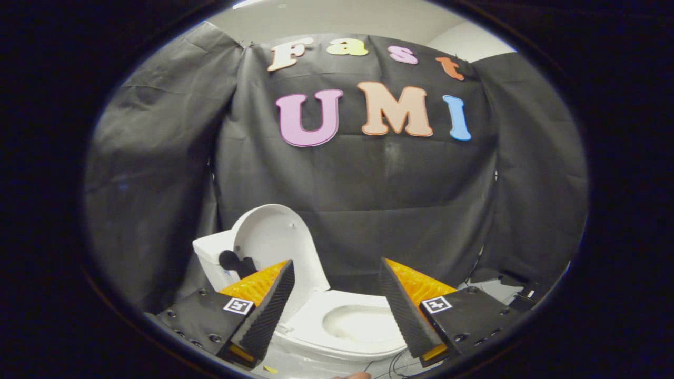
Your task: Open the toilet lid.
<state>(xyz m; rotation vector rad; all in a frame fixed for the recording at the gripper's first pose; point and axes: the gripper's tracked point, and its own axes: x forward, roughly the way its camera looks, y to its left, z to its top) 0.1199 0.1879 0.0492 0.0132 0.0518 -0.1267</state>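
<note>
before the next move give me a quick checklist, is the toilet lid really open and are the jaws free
1. Toilet lid raised: ok, it stands upright and leans back toward the tank.
2. Seat down with the bowl exposed: ok, the white ring lies flat and the bowl opening shows between the fingers.
3. Gripper jaws open: ok, the two fingers stand wide apart.
4. Jaws free of the lid: ok, nothing is held between them; the toilet sits just ahead of and below the fingertips.
5. Lid stable on its own: cannot tell, its hinge is hidden behind the left finger.
6. Cables on the floor clear of the gripper: cannot tell.
</note>
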